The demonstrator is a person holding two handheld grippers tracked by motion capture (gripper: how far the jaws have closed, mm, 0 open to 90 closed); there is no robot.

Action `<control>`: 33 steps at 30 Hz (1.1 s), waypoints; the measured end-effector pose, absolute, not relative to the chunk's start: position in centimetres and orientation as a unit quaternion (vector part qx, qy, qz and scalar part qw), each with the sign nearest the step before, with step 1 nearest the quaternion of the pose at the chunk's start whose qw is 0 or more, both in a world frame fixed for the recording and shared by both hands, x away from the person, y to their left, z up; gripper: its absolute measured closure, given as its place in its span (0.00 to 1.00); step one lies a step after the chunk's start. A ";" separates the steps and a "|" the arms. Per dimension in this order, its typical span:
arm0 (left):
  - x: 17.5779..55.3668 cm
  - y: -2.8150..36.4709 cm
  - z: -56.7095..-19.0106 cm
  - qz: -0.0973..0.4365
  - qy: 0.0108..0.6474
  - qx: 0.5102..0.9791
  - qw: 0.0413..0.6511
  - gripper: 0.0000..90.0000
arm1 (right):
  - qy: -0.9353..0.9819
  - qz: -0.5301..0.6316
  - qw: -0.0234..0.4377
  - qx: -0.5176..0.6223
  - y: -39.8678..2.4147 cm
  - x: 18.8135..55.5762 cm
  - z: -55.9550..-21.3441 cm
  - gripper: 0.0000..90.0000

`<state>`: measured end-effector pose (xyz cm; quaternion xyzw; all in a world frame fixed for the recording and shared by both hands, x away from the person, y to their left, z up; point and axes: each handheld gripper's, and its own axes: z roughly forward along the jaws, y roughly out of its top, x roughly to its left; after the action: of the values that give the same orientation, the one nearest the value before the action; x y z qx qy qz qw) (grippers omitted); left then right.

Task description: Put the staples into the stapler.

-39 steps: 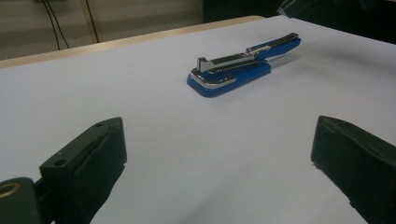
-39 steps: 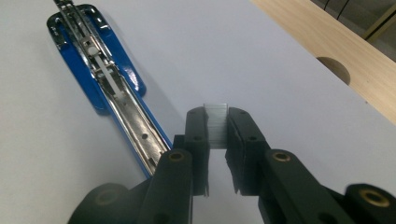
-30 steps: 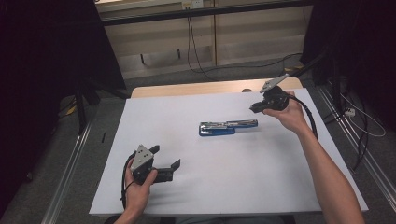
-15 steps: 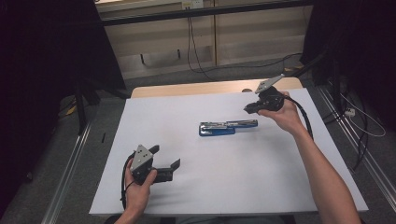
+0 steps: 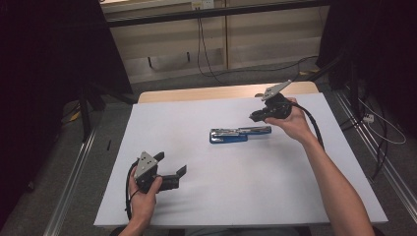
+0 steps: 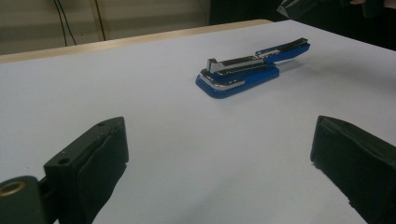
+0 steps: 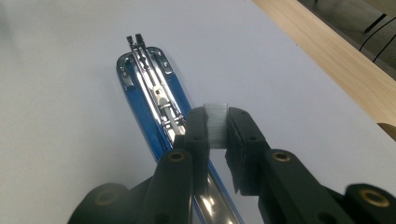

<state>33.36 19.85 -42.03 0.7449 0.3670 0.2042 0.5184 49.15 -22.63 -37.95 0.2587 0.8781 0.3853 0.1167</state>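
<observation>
**Staple strip held over the open stapler**

The right tongs (image 7: 215, 128) pinch a short strip of staples (image 7: 216, 122) just above the blue stapler (image 5: 238, 134), which lies opened flat mid-surface (image 5: 236, 196), its feed channel bared, presumably for loading. From the stapler, those tongs sit at about two o'clock. The left tongs (image 5: 169, 169) rest wide and empty near seven o'clock, well apart, pointed toward the stapler

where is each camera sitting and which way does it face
High view: above the person's side, looking forward and down at the white table; both forearms, left claw, right claw.
Left gripper view: low, along its open jaws toward the blue stapler.
Right gripper view: looking down along jaws clamping a staple strip.
All share the stapler.
</observation>
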 end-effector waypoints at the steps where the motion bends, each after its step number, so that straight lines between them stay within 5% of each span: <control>1: 33.4 19.9 -42.0 0.206 0.364 0.745 0.519 0.05 | 0.877 0.388 0.116 0.258 -22.6 49.2 -37.9 0.88; 33: 33.4 20.1 -42.1 0.205 0.368 0.748 0.512 0.04 | 0.879 0.408 0.099 0.228 -17.8 50.2 -37.6 0.88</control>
<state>33.38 20.11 -42.07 0.7484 0.3684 0.2054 0.5119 50.17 -17.80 -37.57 0.2276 0.8787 0.4077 0.0994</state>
